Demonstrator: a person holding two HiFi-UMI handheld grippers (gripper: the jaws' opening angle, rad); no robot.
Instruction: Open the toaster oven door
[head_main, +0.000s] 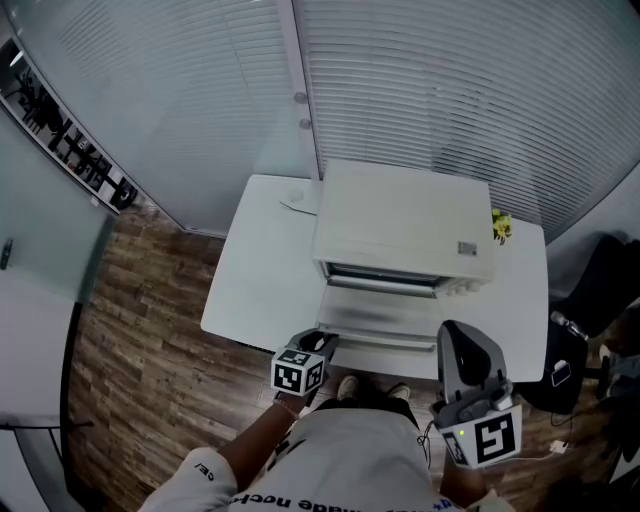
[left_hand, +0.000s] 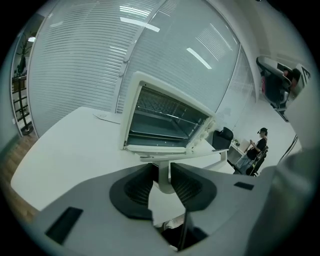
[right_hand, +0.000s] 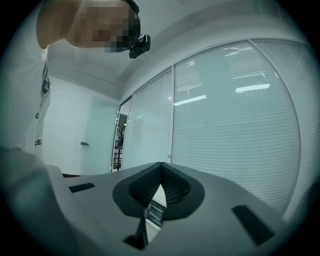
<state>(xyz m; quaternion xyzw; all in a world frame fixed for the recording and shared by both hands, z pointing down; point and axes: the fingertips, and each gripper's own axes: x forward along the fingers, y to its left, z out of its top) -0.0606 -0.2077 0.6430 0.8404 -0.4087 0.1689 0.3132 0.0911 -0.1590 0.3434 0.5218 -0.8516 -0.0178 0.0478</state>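
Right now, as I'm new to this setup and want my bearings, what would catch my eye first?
A white oven stands on a white table in front of blinds, its door lying open. The left tool has the door's handle between its jaws at the table's front edge. The right tool is shut and empty at lower right in the head view.
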